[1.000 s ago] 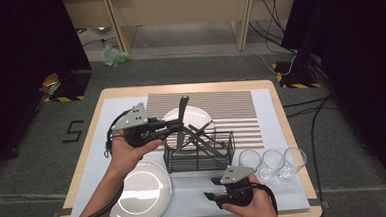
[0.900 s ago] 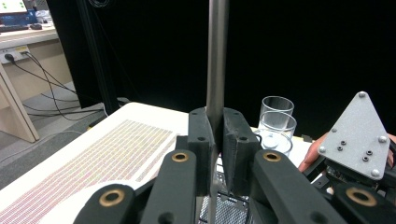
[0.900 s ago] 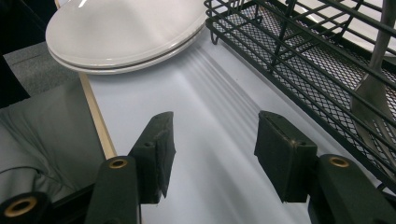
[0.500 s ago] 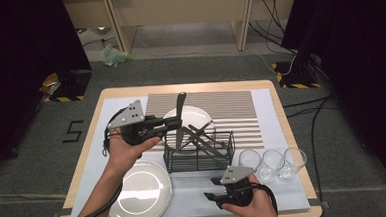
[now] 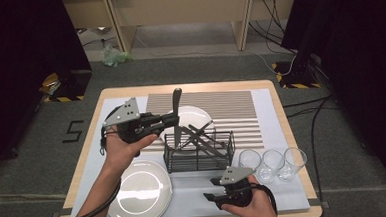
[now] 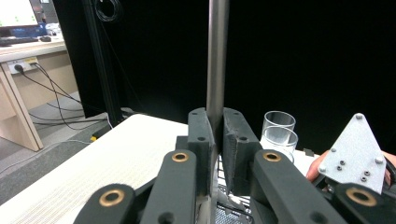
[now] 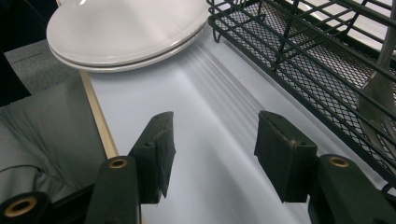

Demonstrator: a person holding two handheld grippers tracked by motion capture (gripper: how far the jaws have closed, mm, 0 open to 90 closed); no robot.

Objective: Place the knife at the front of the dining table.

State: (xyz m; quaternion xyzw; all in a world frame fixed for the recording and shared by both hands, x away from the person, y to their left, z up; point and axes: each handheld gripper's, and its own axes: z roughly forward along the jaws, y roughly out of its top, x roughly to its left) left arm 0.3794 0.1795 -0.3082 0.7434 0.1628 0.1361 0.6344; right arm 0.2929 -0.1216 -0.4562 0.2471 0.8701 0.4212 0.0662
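Steel utensil (image 6: pixel 217 60) stands upright, clamped in left claw (image 6: pixel 215 135).

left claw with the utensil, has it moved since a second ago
Yes. In the high view the left claw has drifted slightly left, away from the wire basket, and the utensil it clamps now stands more upright.

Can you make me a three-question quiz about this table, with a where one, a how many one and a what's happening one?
1. Where are the glasses?
A. right of the wire basket
B. on the plates
C. on the floor

2. How many glasses are there?
A. one
B. three
C. five

3. What is the left gripper doing?
A. hanging open
B. pinching a metal utensil
C. holding a plate

Answers: 1 A, they stand in a row just right of the basket. 2 B, three show in the high view. 3 B, the left gripper view shows the jaws shut on the upright handle.
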